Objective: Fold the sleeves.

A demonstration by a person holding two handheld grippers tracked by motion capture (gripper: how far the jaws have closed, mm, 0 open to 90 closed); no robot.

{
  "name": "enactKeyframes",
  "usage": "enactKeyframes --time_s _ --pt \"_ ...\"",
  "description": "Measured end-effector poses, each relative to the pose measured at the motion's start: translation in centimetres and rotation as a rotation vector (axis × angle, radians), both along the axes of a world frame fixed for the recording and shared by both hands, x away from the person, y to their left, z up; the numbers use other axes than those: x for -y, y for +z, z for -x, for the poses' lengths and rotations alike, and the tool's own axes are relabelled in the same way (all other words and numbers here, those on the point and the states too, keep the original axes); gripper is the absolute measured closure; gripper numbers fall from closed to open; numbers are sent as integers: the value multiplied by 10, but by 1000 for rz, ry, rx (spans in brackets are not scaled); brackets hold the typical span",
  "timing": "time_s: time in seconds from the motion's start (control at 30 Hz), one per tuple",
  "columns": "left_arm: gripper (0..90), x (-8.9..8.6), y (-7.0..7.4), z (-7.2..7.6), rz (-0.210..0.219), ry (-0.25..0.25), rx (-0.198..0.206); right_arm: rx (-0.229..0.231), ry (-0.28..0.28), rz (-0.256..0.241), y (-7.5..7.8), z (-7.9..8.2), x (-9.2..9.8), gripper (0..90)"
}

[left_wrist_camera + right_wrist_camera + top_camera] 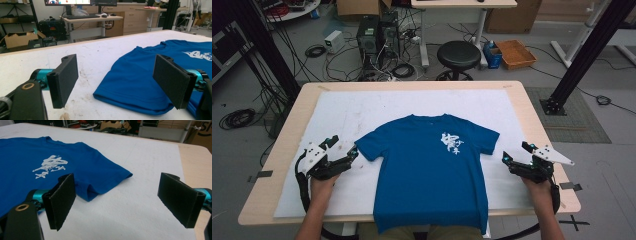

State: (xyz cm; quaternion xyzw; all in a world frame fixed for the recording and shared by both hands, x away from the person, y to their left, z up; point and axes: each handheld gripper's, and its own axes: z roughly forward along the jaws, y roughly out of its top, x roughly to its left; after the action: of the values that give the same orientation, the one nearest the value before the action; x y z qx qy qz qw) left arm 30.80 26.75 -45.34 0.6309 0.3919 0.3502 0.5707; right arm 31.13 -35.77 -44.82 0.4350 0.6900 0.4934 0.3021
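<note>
A blue T-shirt [432, 165] lies flat and face up at the middle of a white sheet [337, 117] that covers a pale wooden table [532, 112], its collar toward the far edge and its hem hanging over the near edge in front of the person. A white brush-style print [452, 143] marks the chest. The soft knit cloth is smooth across the body, with a small fold where one sleeve meets the side seam, seen in the right gripper view. The sheet is matte and scuffed, with brownish stains near the shirt's left sleeve.

The left gripper [353, 154] rests on the sheet, its jaws spread wide, with one flat black foam-faced pad [172, 81] over the hem of the left sleeve [135, 87] and the other over bare sheet. The right gripper [507, 160] sits just beside the right sleeve [105, 178], apart from it, jaws also wide and holding nothing.

Bare sheet stretches beyond the collar and outside both sleeves. A black stool [458, 55] stands beyond the table's far edge.
</note>
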Motion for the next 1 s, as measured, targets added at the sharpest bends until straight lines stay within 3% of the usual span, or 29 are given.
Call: enactKeyframes --time_s 0.47,0.7,0.9,0.93,1.0 --pt "207 2 1 -1 -17 15 -12 -26 -31 -18 0 -3 2 146" --pt "206 3 1 -4 -28 23 -44 -50 -52 -1 0 -5 0 146" --pt "206 7 2 -5 -58 33 -56 -113 -113 -59 1 -11 4 146" --pt "206 7 2 -6 -63 35 -62 -157 -135 -107 2 -15 4 147" --pt "206 7 2 -6 -62 41 -67 -172 -141 -114 4 -18 2 147"
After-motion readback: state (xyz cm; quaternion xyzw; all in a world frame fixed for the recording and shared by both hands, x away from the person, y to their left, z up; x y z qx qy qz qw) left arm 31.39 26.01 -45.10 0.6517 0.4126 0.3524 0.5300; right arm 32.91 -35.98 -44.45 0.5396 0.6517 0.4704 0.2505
